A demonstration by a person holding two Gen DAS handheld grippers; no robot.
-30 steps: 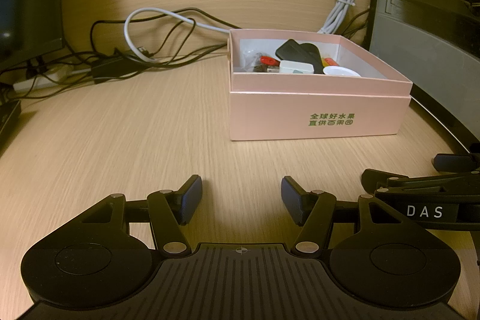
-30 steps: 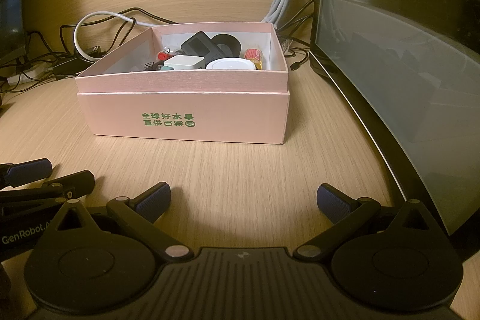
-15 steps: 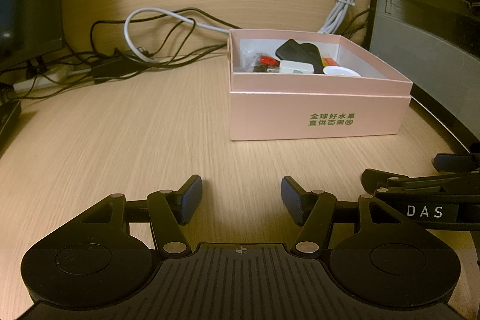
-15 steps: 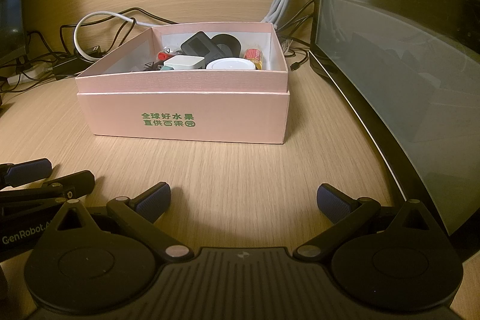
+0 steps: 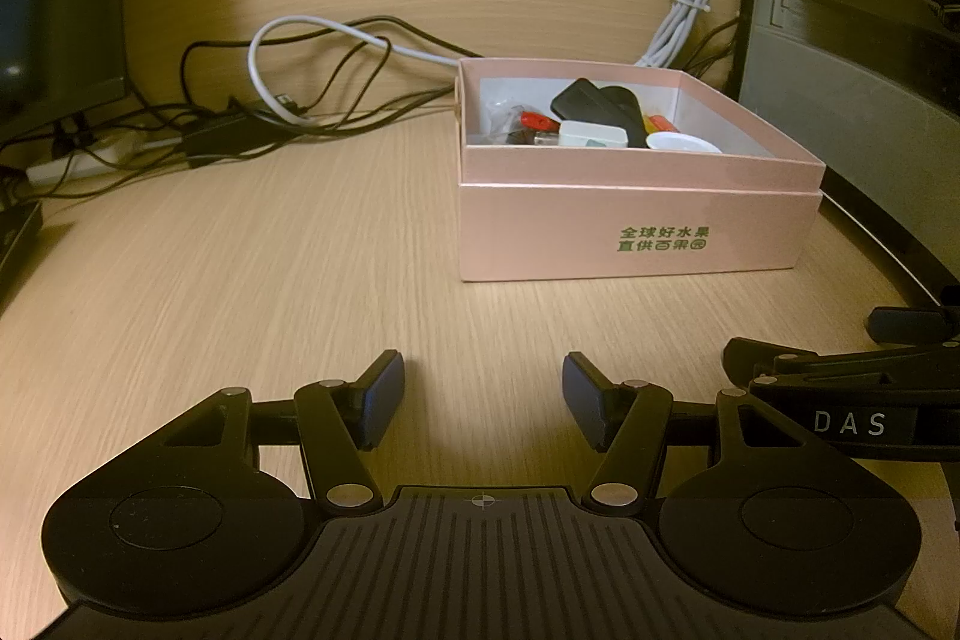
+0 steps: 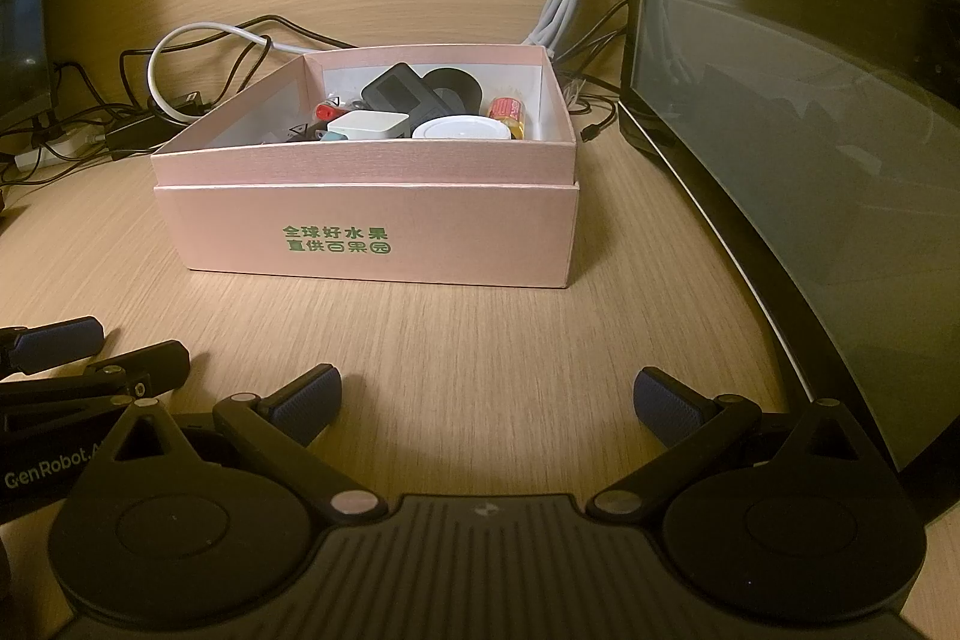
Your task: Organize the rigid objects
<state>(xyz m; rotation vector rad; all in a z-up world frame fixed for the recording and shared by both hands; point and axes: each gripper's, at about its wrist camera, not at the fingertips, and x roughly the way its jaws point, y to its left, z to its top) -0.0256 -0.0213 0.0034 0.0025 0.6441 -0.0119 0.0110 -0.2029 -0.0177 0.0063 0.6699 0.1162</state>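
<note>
With the small rigid objects (image 6: pixel 420 115) all lying inside the pink box (image 6: pixel 372 232) and none on the bare desk (image 6: pixel 480 334), sorting appears finished, while left gripper (image 5: pixel 483 391) and right gripper (image 6: pixel 487 400) hover empty, jaws apart.

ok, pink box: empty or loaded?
Loaded. The pink box stands open-topped, with a white adapter, white disc and black pieces inside.
</note>
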